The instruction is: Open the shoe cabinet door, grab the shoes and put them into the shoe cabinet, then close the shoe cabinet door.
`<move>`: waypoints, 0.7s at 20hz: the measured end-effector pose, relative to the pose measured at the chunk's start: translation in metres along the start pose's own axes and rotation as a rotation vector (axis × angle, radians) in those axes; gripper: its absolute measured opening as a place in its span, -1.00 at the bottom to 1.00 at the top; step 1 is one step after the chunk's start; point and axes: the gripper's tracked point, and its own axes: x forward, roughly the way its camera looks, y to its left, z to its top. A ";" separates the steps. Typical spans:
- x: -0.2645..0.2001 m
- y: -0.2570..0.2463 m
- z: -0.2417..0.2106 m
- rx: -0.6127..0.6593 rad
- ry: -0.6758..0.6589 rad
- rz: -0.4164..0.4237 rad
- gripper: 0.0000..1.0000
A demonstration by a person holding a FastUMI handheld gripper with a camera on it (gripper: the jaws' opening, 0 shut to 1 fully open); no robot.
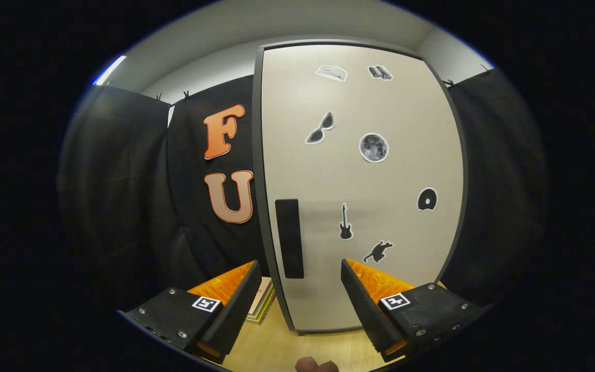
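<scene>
door (364, 170) shut, handle (289, 238) at its left edge | my tongs (297, 299) apart, empty, just before handle | opening or just closed: unclear | any pull: square on handle

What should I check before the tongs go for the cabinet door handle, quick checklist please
1. Shoe cabinet door shut, ready to open: ok.
2. Dark handle in sight, near the door's left edge: ok.
3. Tongs open, holding nothing: ok.
4. Handle lined up in the gap between the fingers: ok, roughly.
5. Fingers touching the door: not yet, apart.
6. Where the shoes are: cannot tell.
</scene>
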 end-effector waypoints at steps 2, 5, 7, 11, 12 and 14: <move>-0.021 -0.009 -0.004 -0.005 0.007 -0.024 0.94; -0.049 -0.026 -0.008 -0.024 0.017 -0.054 0.94; -0.062 -0.039 -0.006 -0.030 0.004 -0.073 0.94; -0.076 -0.071 -0.001 -0.018 -0.021 -0.084 0.94; -0.077 -0.082 -0.001 -0.018 -0.026 -0.086 0.94; -0.079 -0.106 -0.005 -0.012 -0.020 -0.083 0.94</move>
